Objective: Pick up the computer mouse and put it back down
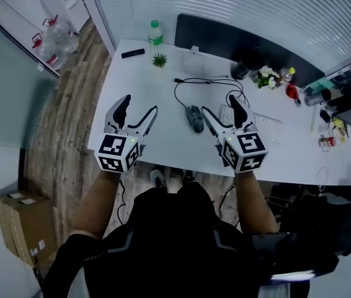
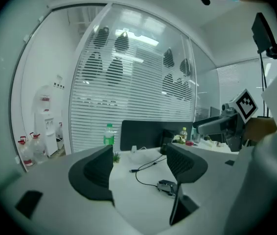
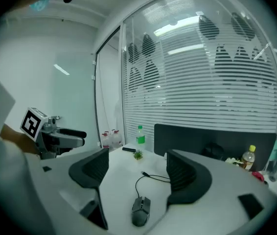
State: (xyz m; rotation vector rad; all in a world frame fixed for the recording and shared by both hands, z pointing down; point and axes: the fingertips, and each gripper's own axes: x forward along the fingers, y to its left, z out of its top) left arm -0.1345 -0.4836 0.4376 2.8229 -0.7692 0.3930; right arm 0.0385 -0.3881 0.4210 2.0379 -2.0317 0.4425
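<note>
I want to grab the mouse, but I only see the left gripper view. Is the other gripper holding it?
Observer: No. In the right gripper view the mouse lies on the table, ahead of the right gripper, whose jaws stand apart and touch nothing.
Operator: Which gripper is nearer?
Observer: In the head view the right gripper is beside the mouse; the left gripper is farther off, over the table.
Operator: What's past the mouse?
Observer: What looks like a white keyboard, partly behind the right gripper.

Black short-sleeved top; white left gripper and right gripper, black-jawed; chequered marker cubes at 9 and 3 o'clock.
</note>
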